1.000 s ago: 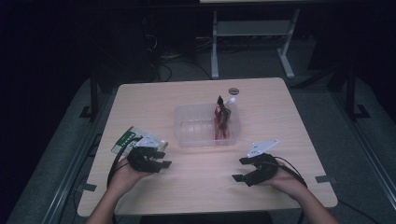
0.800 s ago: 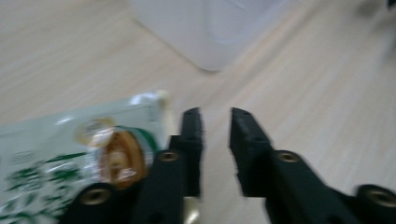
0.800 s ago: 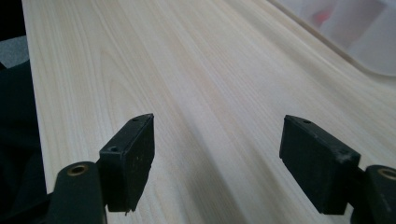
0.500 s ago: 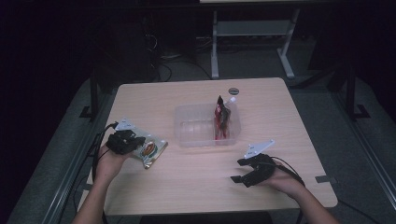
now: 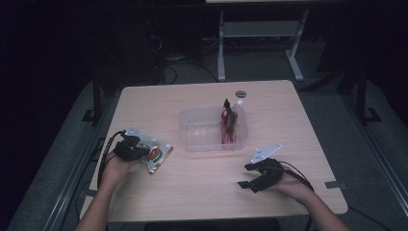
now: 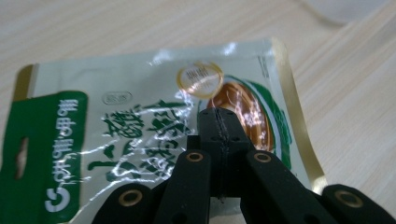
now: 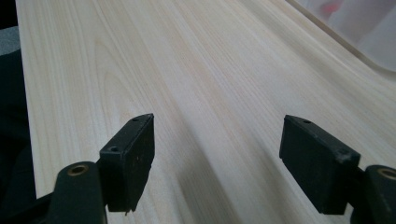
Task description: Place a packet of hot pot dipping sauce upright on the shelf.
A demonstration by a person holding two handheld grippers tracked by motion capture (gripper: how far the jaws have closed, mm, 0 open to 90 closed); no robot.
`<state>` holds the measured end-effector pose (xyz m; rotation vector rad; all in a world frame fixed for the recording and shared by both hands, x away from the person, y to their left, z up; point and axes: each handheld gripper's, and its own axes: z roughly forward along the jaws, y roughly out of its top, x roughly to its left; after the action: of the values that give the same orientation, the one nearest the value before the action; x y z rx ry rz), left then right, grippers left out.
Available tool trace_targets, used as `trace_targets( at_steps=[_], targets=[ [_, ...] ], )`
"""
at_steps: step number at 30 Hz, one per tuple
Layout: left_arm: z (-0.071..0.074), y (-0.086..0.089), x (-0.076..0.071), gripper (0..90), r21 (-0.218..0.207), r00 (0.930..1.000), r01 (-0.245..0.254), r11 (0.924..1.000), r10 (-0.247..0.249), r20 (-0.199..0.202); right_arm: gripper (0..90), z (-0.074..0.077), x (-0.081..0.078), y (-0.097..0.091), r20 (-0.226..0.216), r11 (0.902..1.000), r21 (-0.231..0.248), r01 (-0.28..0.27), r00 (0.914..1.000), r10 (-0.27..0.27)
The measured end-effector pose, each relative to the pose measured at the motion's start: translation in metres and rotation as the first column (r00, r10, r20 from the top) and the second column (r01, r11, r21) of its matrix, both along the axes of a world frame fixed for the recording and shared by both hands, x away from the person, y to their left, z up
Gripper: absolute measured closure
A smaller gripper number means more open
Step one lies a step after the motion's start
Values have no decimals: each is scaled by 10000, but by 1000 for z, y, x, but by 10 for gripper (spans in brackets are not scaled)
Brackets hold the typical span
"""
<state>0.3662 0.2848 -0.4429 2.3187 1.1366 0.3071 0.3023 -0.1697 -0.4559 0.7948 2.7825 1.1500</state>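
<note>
Fingers, left: my left gripper has its fingers pressed together, tips meeting over the green snack packet; I judge they pinch its near edge, though the film between them is hidden. They have just been closing onto it.
Fingers, right: my right gripper stands released, fingers spread wide over bare wood, nothing between them.
Packet: lying flat on the tabletop, left of the clear tub and well apart from it, under my left gripper in the high view.
Tub: mid-tabletop; a red-and-dark packet stands upright at its right end.
Beyond the tub: a small dark lid and a white bit I cannot make out.
Right hand: resting near the front edge, right of the tub and nearer me.
Step, my reading: lift the green packet and carry it to the tub.
Risk one: slick, crinkled film and a thin edge bite, so the packet may slip out as I raise it.
Risk two: a limp packet hanging from one edge could catch the tub's rim.
Risk three: dropping it in could knock over the upright packet.
</note>
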Motion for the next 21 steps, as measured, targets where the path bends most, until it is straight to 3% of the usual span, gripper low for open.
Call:
trace_targets(
  at_steps=[3,6,12,17,21],
  targets=[
    [-1,-2,-1,898,35,10000,87,10000,-87,-7,259,0,0,-1,43,10000,33,3,10000,-4],
    [-4,-4,-2,899,-210,9997,194,9996,-197,-137,259,0,1,-1,39,10000,53,6,10000,-7],
    [-4,-15,-12,899,-199,9964,779,9968,-785,-307,259,0,0,1,-68,9999,71,-134,9999,134],
    [-5,-28,-22,899,-364,9886,1407,9894,-1423,-485,259,1,0,1,-61,9999,68,-108,9999,108],
    [-5,-42,-30,899,-512,9777,1977,9789,-2006,-615,259,1,0,1,-62,9999,68,-115,9999,115]
  ],
)
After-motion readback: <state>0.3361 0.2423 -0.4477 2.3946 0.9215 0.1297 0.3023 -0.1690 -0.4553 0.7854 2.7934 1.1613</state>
